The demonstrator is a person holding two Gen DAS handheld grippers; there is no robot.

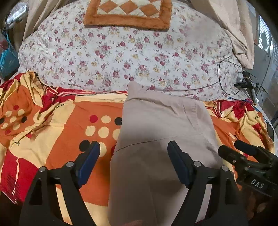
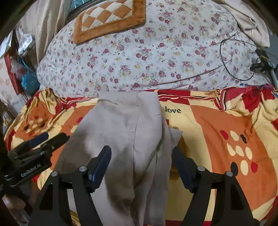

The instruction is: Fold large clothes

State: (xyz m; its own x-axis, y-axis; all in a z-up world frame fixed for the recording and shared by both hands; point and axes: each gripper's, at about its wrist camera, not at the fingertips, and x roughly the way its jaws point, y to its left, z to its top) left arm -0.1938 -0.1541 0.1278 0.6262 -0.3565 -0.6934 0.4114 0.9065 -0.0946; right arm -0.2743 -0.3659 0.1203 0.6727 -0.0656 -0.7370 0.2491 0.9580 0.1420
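Bright bedding covers the bed: an orange, red and cream sheet with dots lies close to the fingers, and a flowery quilt is piled up behind it. On top of the quilt sits a checked cushion.

The grey cloth is the thing to fold. It lies on the sheet as a long, partly folded strip. Its long way runs straight out from the fingers toward the quilt, and its far end just reaches the quilt's edge.

The left gripper has its fingers wide apart, holding nothing. The cloth's left edge runs between them; one finger is over the sheet and the other is over the cloth. The right gripper is open too, and empty. The cloth's bunched right edge lies between its fingers and looks thicker there, with loose layers.

Both grippers sit at the near end of the cloth, side by side, about equally close. Each can see the other at the edge of its view.

The next move is probably to pinch the near end on both sides and carry it away toward the far end.

No boxes or baskets show. A black cable loops on the quilt, far off to the right.
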